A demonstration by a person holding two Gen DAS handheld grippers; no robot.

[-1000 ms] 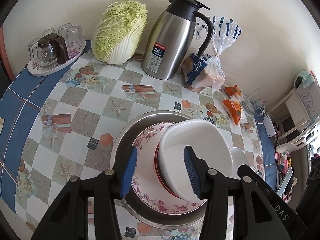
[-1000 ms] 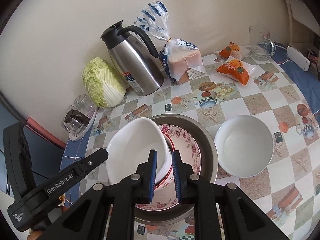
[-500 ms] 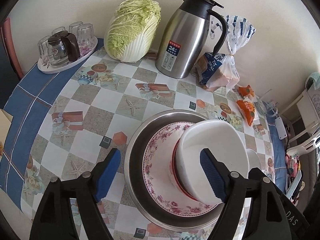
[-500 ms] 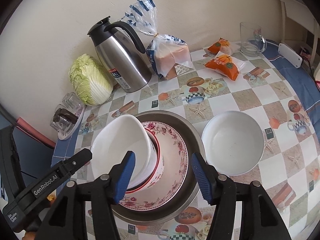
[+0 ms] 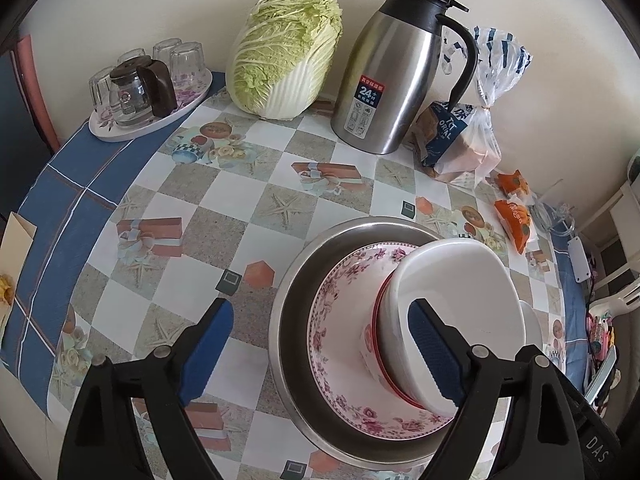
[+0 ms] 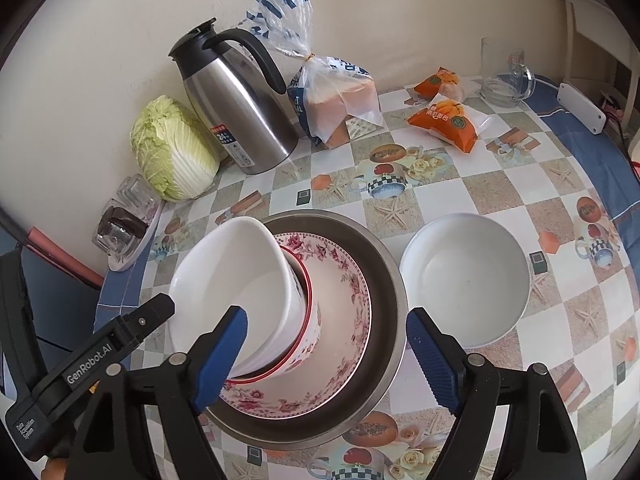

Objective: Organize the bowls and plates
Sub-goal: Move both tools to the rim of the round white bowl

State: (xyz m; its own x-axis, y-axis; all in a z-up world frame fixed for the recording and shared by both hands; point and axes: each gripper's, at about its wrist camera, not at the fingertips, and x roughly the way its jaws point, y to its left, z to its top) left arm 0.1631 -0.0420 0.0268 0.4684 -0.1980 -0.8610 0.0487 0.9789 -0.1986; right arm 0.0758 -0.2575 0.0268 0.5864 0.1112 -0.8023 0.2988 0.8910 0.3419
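A steel basin (image 5: 296,296) (image 6: 384,272) holds a pink floral plate (image 5: 332,320) (image 6: 352,292). On the plate stands a red-rimmed floral bowl (image 6: 306,344) with a white bowl (image 5: 460,280) (image 6: 228,272) nested in it, tilted. A second white bowl (image 6: 468,280) sits on the table right of the basin. My left gripper (image 5: 320,352) is open and empty above the basin's left side. My right gripper (image 6: 328,356) is open and empty above the stack. The left gripper's body (image 6: 88,364) shows at the lower left of the right wrist view.
A steel thermos (image 5: 396,76) (image 6: 236,100), a napa cabbage (image 5: 284,52) (image 6: 172,148), a bread bag (image 5: 464,140) (image 6: 336,96) and a tray of glasses (image 5: 148,92) line the wall. Orange snack packs (image 6: 444,116) and a glass mug (image 6: 504,76) lie far right.
Both grippers opened and pulled back from the stack. The right one let go of the white bowl's rim. The bowl stays tilted in the red-rimmed bowl.
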